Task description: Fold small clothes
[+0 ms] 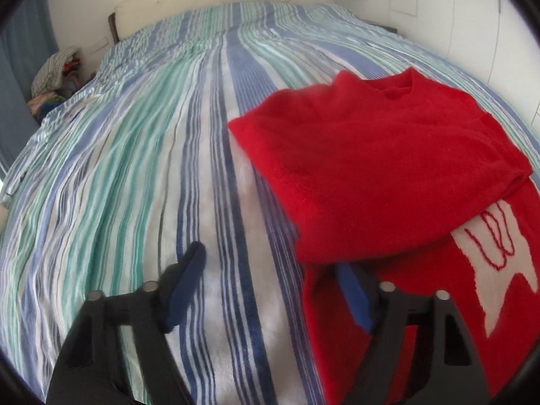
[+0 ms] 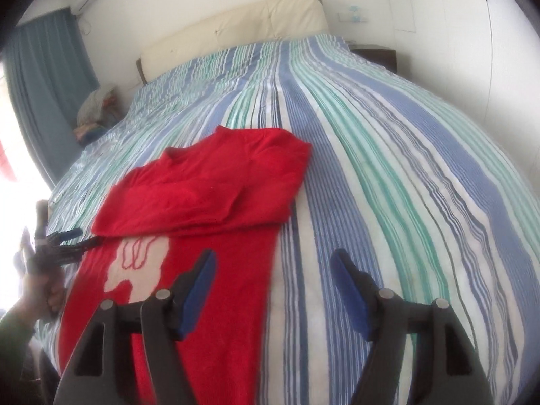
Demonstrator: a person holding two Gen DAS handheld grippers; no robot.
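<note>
1. A red sweater (image 2: 202,195) lies on a bed covered by a blue, green and white striped bedspread (image 2: 388,168). Its top half, with the sleeves, is folded in over the body, and the lower half stretches toward the near edge of the bed, showing a white patch (image 2: 135,263) with red stitching.

2. The sweater's long axis runs from the near edge toward the headboard (image 2: 236,30), collar at the far end.

3. The left tool (image 1: 270,290) hovers at the sweater's left edge, partway open. One finger is over bare bedspread; the tip of the other is hidden under the edge of the folded upper layer, and whether it touches cloth I cannot tell. Nothing is pinched.

4. The right tool (image 2: 273,290) stands fairly wide and empty at the sweater's right edge, one finger above red cloth, the other above bedspread.

5. Both tools sit level with the lower half, one on each side — about equally near. My guess is that the next fold brings the hem up toward the collar, so each tool would need to reach back toward the near edge.

6. A heap of clothes (image 2: 98,108) sits beside the bed near a blue curtain (image 2: 44,77) — no basket or box is visible.
</note>
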